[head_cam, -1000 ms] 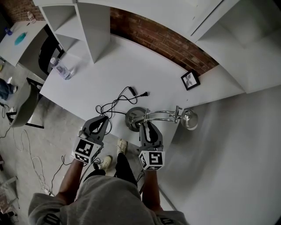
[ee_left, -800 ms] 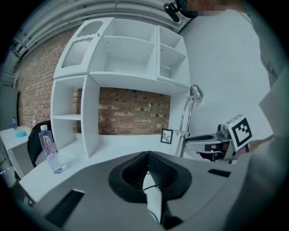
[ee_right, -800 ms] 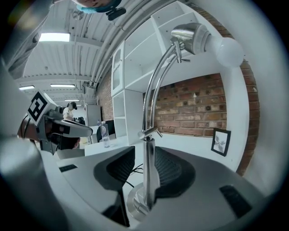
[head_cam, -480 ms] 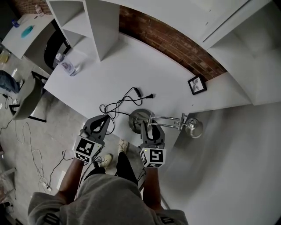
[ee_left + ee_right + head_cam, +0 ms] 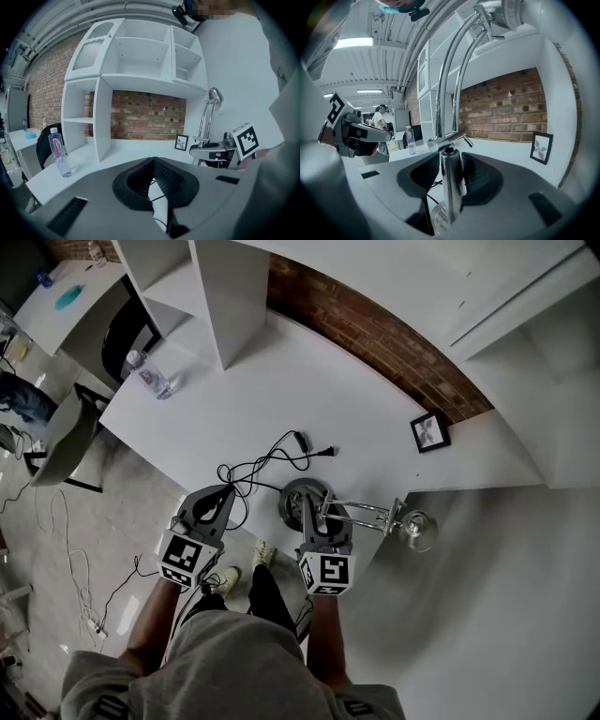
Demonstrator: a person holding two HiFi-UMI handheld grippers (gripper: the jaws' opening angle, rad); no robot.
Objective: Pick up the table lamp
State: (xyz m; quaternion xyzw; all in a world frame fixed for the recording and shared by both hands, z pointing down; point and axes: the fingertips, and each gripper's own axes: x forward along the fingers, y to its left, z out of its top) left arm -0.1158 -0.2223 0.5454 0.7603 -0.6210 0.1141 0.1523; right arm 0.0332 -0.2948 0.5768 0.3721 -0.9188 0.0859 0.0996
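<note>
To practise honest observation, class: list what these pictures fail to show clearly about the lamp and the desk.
Head view: the right tongs, whose jaws have just been opening with the lamp stem between them, cover part of the lamp base.
Head view: the image in the picture frame is too small.
Left gripper view: the print on the water bottle is too blurred.

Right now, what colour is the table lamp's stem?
The stem is shiny chrome silver; best seen in the right gripper view.
</note>
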